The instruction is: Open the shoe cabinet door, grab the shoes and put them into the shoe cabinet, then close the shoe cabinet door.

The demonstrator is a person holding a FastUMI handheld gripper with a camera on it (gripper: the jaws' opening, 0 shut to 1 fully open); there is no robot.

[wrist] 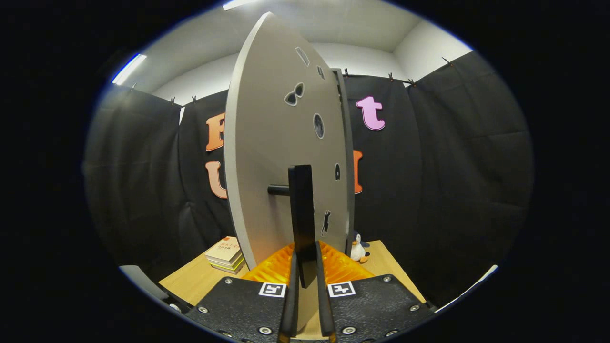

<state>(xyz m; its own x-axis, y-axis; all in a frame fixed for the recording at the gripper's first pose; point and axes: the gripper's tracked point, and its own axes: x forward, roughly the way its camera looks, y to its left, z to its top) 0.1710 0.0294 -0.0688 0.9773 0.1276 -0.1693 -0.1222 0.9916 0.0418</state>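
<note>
A: Biggest thing first?
B: Shoe cabinet door (276,157), grey w/ small cut-out shapes, seen nearly edge-on, standing on the desk (386,264). Cabinet body edge just behind it, right side.
A: Handle?
B: Black bar handle (301,209) on a short peg, sticking out from the door face.
A: Hand-held gripper (306,286)?
B: Fingers closed in on the handle's lower end, both sides touching it – gripping it.
A: Smaller stuff?
B: Orange ribbed mat (343,267) under the door; book stack (225,255) near desk's left edge; penguin toy (358,248) by the far right edge, beside the cabinet.
</note>
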